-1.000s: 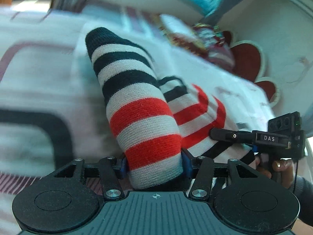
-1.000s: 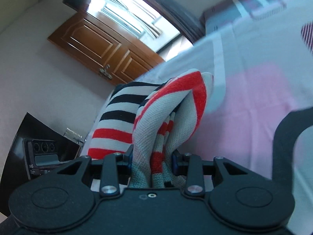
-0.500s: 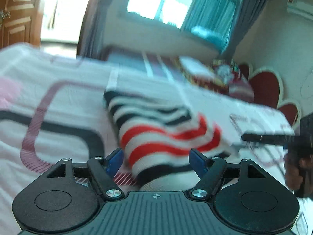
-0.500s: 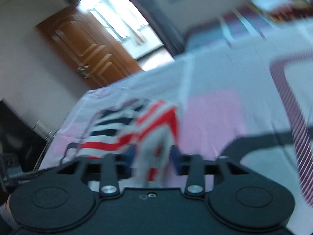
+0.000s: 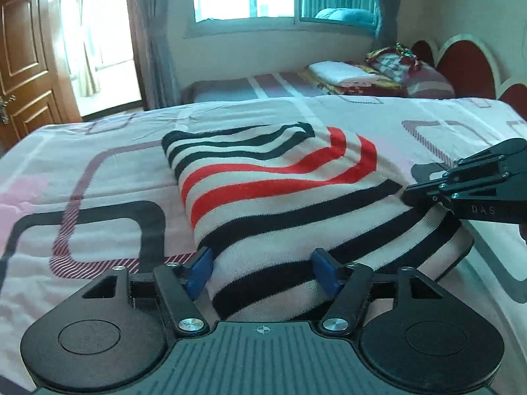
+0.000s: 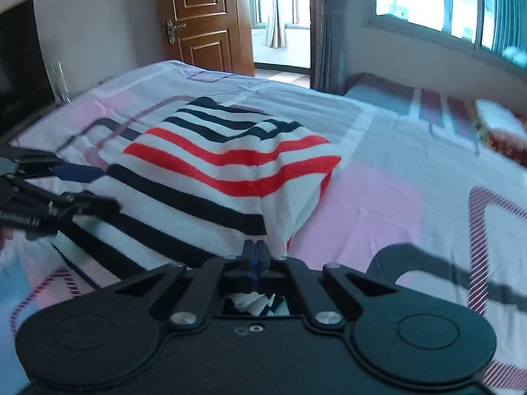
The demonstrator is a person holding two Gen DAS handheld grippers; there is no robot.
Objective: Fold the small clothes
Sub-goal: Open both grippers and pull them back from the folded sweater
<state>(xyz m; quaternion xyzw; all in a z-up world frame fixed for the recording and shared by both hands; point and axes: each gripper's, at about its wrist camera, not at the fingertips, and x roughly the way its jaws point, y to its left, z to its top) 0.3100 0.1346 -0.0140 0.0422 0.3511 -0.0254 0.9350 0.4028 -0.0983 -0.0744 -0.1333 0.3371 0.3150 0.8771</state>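
Note:
A knit garment (image 5: 280, 191) with black, white and red stripes lies folded in a rough rectangle on the bed. In the left wrist view its near edge lies between the blue pads of my left gripper (image 5: 262, 263). The jaws stand wide apart and are closing, and the pads do not press the cloth. My right gripper (image 6: 255, 251) is shut, its pads together with nothing between them, just beside the garment's (image 6: 214, 171) near right corner. From the left wrist view the right gripper (image 5: 410, 197) touches the garment's right edge. From the right wrist view the left gripper (image 6: 95, 187) hovers over its left edge.
The bed sheet (image 5: 108, 177) is white and pink with dark rounded outlines. Pillows and folded bedding (image 5: 342, 72) lie at the far end by a red headboard (image 5: 467, 62). A wooden door (image 6: 201, 16) and a dark cabinet (image 6: 19, 65) stand beyond the bed's edge.
The garment, held up bunched in both grippers a second ago, now lies flat on the bed. The left jaws have spread off it. The right jaws have let go and shut.

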